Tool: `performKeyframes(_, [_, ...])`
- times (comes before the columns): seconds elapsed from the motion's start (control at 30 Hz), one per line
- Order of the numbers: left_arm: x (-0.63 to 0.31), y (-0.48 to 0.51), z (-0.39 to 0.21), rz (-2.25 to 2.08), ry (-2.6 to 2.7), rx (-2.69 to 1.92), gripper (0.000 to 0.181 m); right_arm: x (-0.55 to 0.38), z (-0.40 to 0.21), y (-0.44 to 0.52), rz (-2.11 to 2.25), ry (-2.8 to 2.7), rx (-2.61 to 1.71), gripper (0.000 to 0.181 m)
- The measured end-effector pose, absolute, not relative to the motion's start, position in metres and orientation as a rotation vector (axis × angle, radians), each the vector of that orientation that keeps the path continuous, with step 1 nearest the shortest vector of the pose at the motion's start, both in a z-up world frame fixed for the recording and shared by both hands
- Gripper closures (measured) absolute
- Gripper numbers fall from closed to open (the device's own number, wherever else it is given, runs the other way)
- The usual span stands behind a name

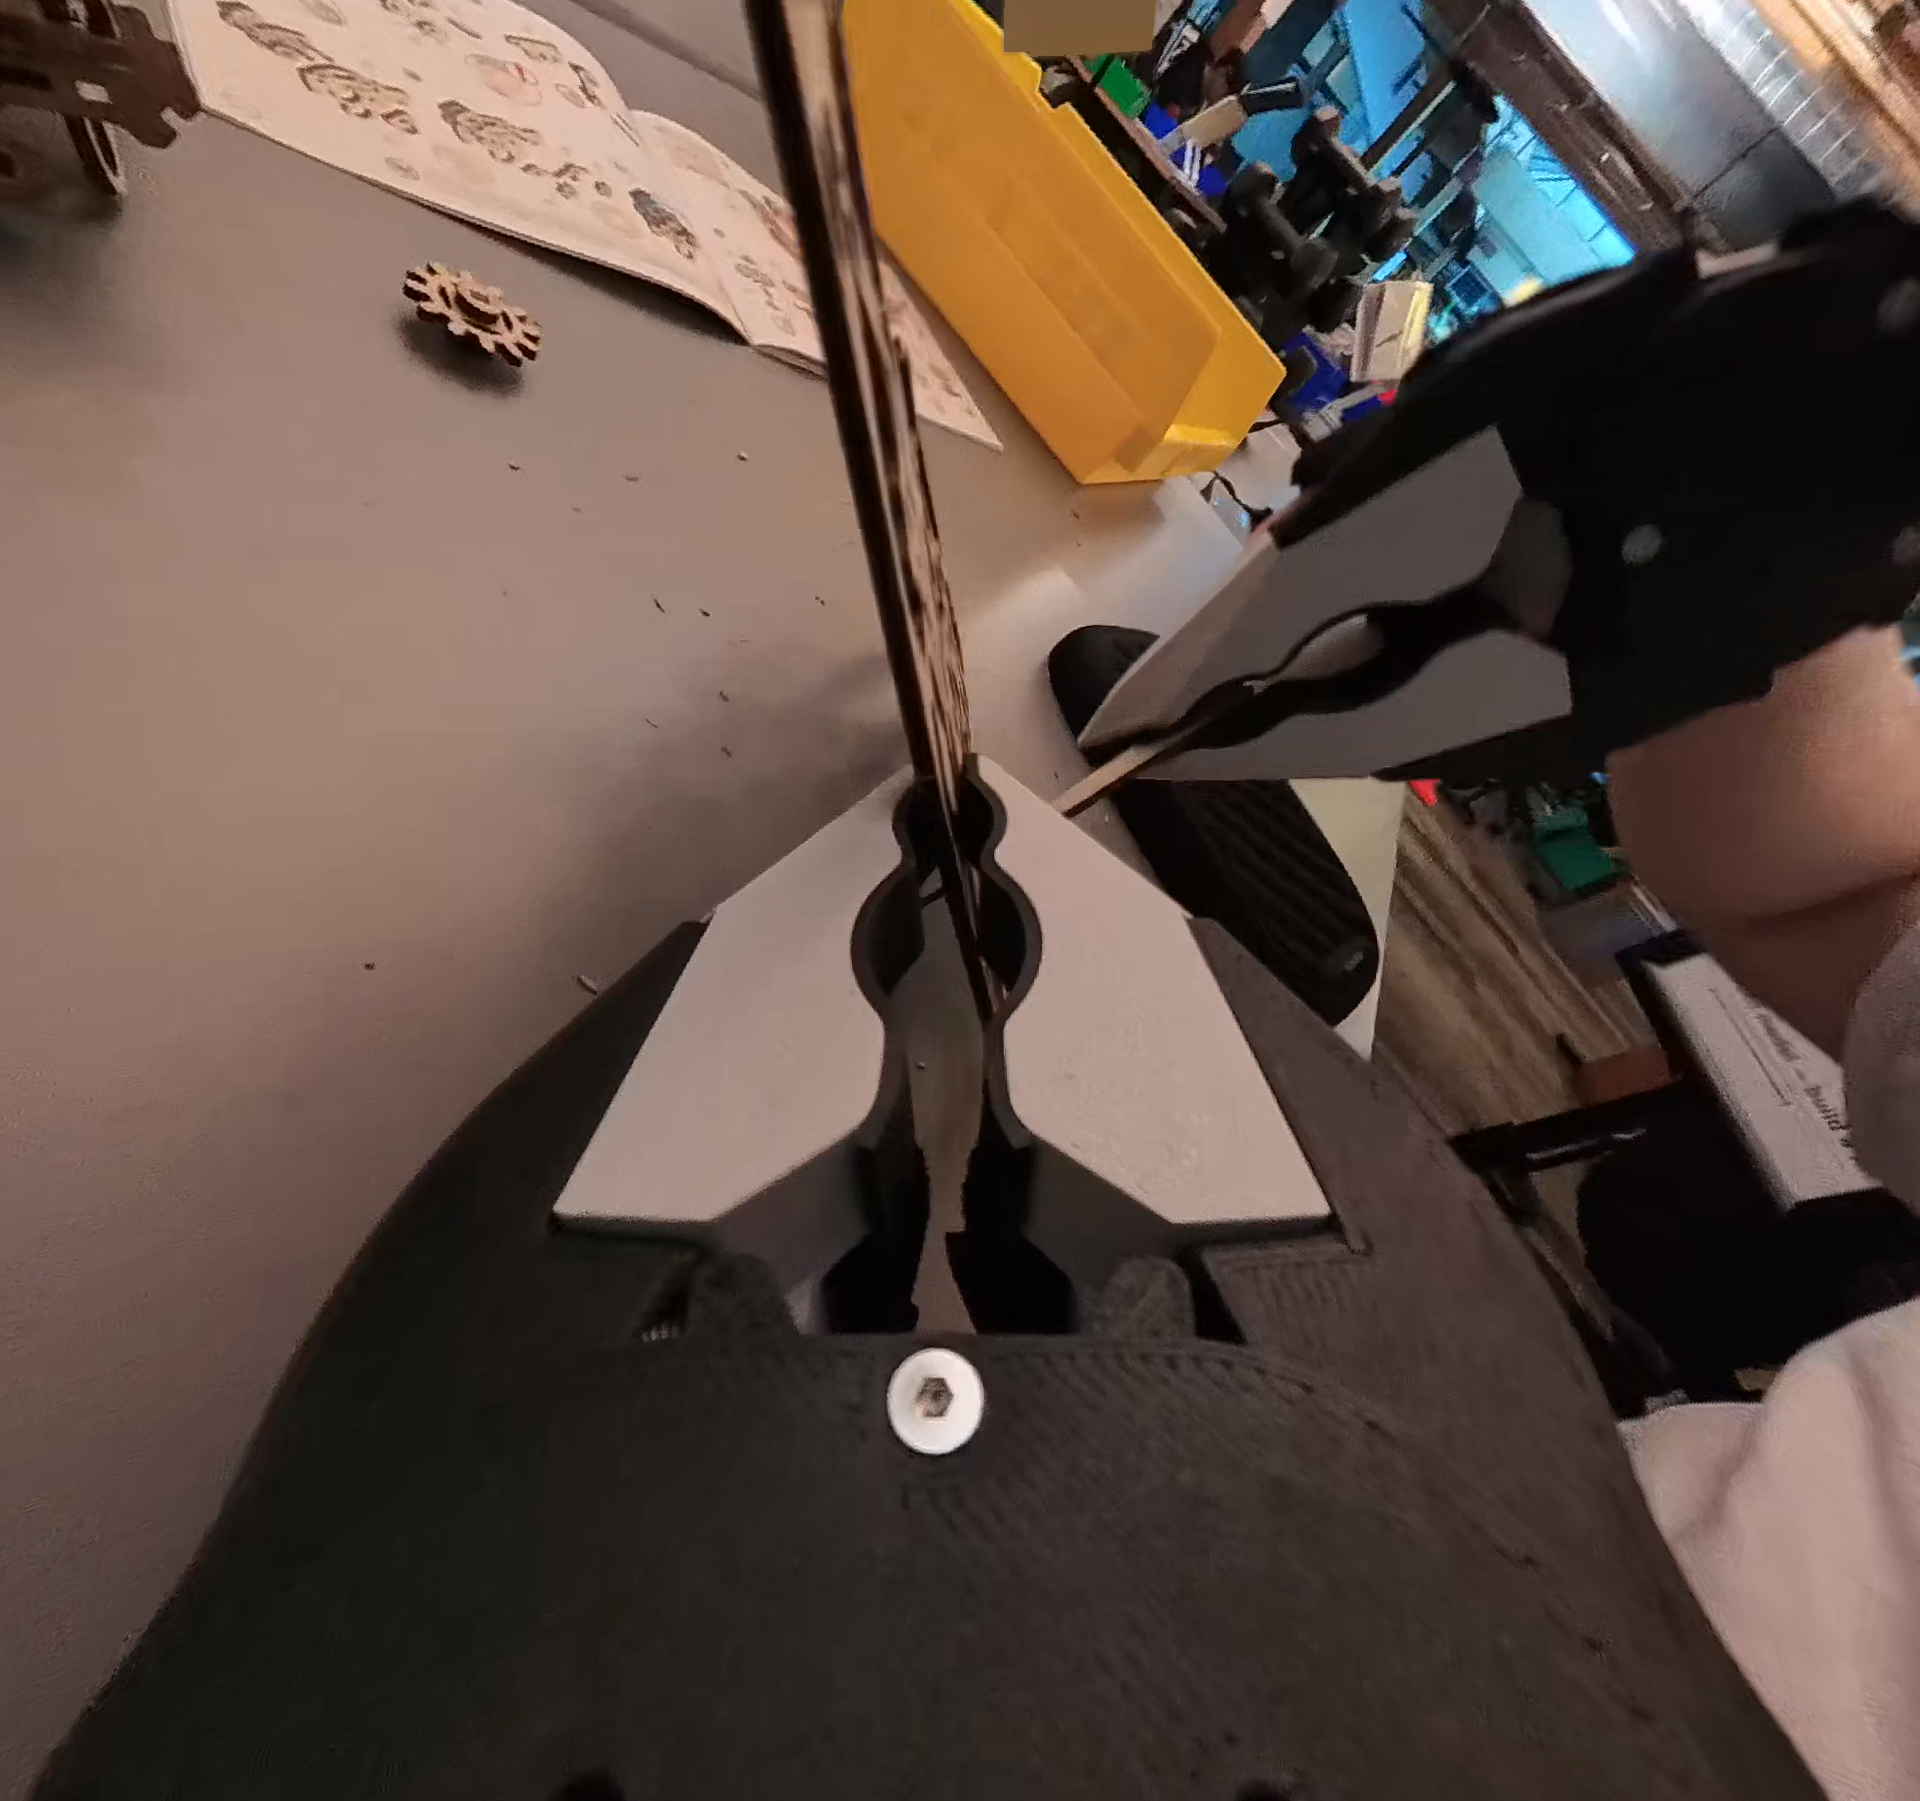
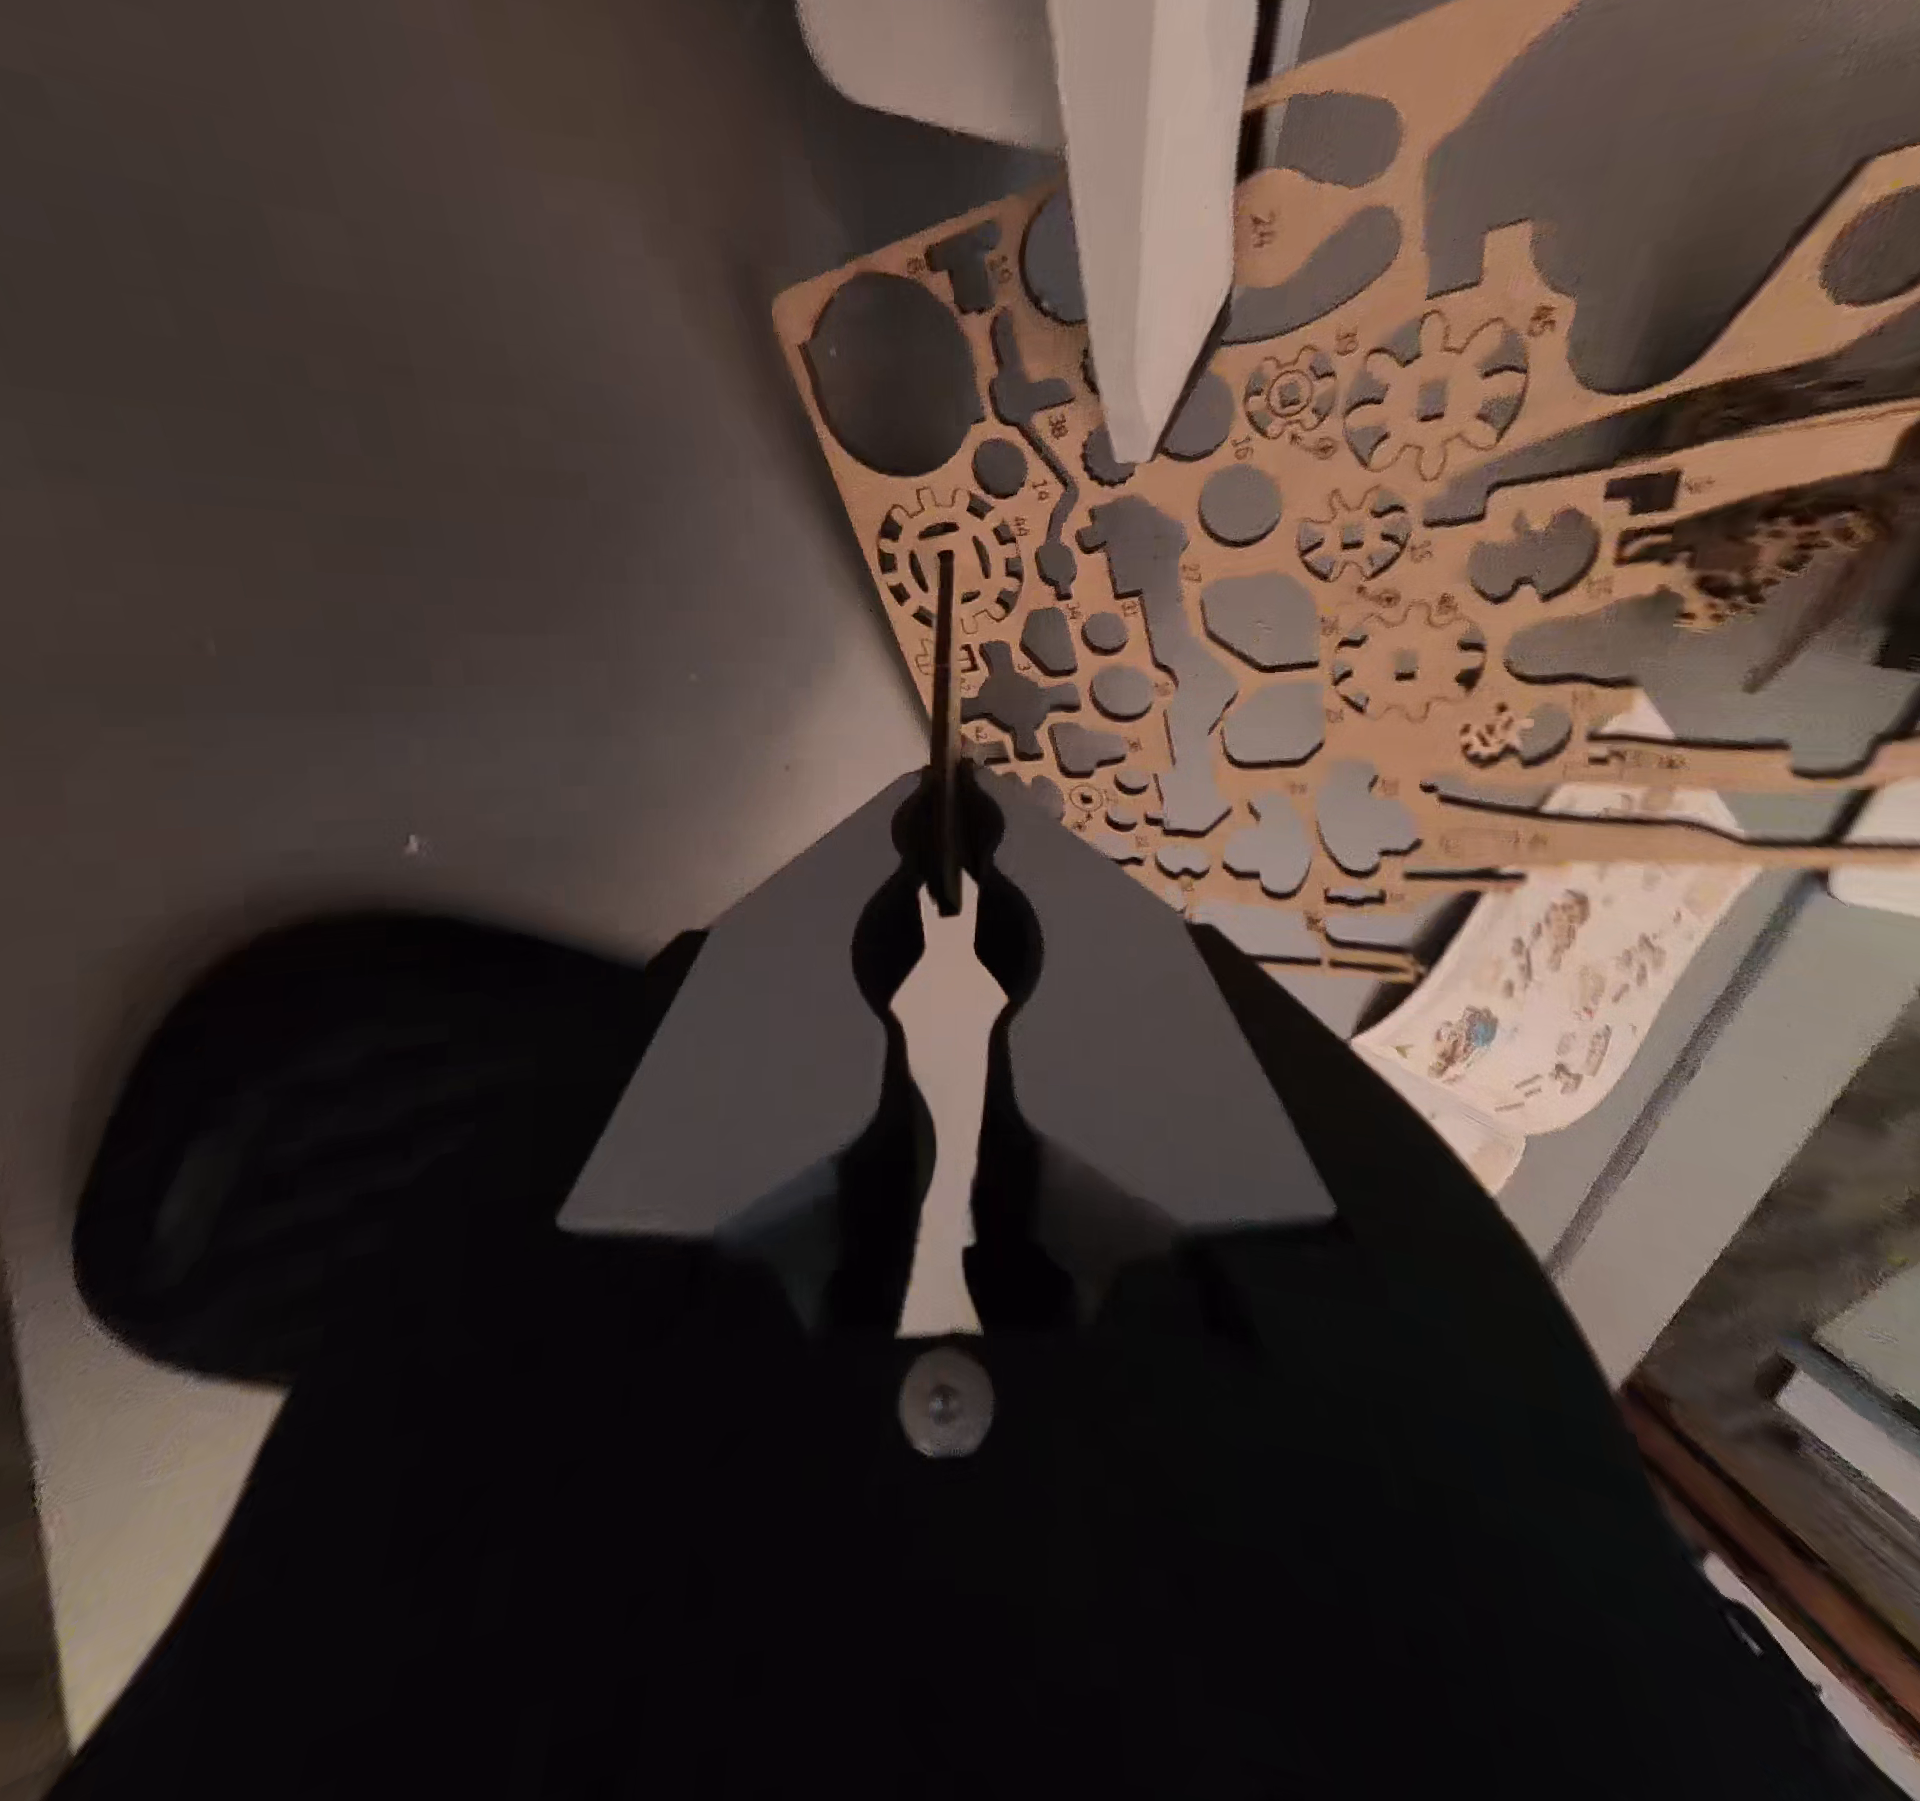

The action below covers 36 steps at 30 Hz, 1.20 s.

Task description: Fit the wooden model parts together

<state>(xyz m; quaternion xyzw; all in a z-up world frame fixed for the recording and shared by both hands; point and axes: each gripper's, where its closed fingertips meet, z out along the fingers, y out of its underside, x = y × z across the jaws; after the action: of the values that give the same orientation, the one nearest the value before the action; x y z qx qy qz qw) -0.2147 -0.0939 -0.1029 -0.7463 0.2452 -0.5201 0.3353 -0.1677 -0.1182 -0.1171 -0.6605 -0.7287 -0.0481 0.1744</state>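
My left gripper point(image 1: 948, 795) is shut on a thin wooden parts sheet point(image 1: 852, 297), seen edge-on and held upright above the grey table. In the right wrist view the sheet point(image 2: 1299, 525) shows its face, with many cut-out holes and several gears still in it. My right gripper point(image 2: 945, 806) is shut on a thin dark wooden stick point(image 2: 943, 691). The stick's tip rests on a ring-shaped gear point(image 2: 948, 572) at the sheet's left edge. A left gripper finger point(image 2: 1143, 193) reaches down over the sheet's top. The right gripper point(image 1: 1112, 743) also shows in the left wrist view, close beside the sheet.
A loose wooden gear point(image 1: 473, 312) lies on the table point(image 1: 312, 712). An open instruction booklet point(image 1: 416, 68) lies behind it, beside a yellow bin point(image 1: 1039, 224). A partly built dark wooden model point(image 1: 73, 78) stands far left. A black ribbed object point(image 1: 1247, 858) lies at the table's edge. Spacing between my two grippers at the tips: around 6 centimeters. It is some 15 centimeters from my left tips to the loose wooden gear point(image 1: 473, 312).
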Motion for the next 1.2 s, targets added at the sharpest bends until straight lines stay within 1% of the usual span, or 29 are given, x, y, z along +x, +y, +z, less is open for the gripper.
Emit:
performKeyframes(0.13, [-0.216,-0.094,-0.102,-1.346,0.649,-1.942,0.180,-0.169,-0.117,-0.119,0.078,-2.137,-1.976,0.180])
performKeyframes(0.23, [-0.222,-0.088,-0.101,-1.398,0.563,-1.940,0.180,-0.174,-0.118,-0.110,0.156,-2.013,-1.946,0.180])
performKeyframes(0.33, [-0.223,-0.090,-0.102,-1.469,0.555,-1.951,0.181,-0.176,-0.124,-0.113,0.187,-1.914,-1.827,0.180])
performKeyframes(0.43, [-0.222,-0.092,-0.103,-1.442,0.585,-1.955,0.180,-0.178,-0.125,-0.114,0.241,-1.753,-1.809,0.180])
performKeyframes(0.5, [-0.223,-0.089,-0.103,-1.423,0.563,-1.960,0.181,-0.180,-0.125,-0.114,0.167,-1.669,-1.794,0.180])
performKeyframes(0.63, [-0.225,-0.082,-0.105,-1.364,0.519,-1.972,0.180,-0.186,-0.121,-0.116,-0.240,-1.753,-1.749,0.181])
performKeyframes(0.8, [-0.219,-0.078,-0.102,-1.311,0.530,-1.950,0.180,-0.204,-0.108,-0.115,-0.404,-1.971,-1.883,0.181])
performKeyframes(0.87, [-0.221,-0.077,-0.102,-1.311,0.518,-1.946,0.180,-0.208,-0.107,-0.113,-0.403,-2.074,-1.943,0.181])
performKeyframes(1.0, [-0.226,-0.076,-0.102,-1.431,0.460,-1.945,0.180,-0.212,-0.103,-0.110,-0.213,-2.185,-2.023,0.181])
performKeyframes(1.2, [-0.226,-0.079,-0.093,-1.535,0.463,-1.885,0.180,-0.213,-0.093,-0.113,0.176,-2.053,-2.003,0.181])
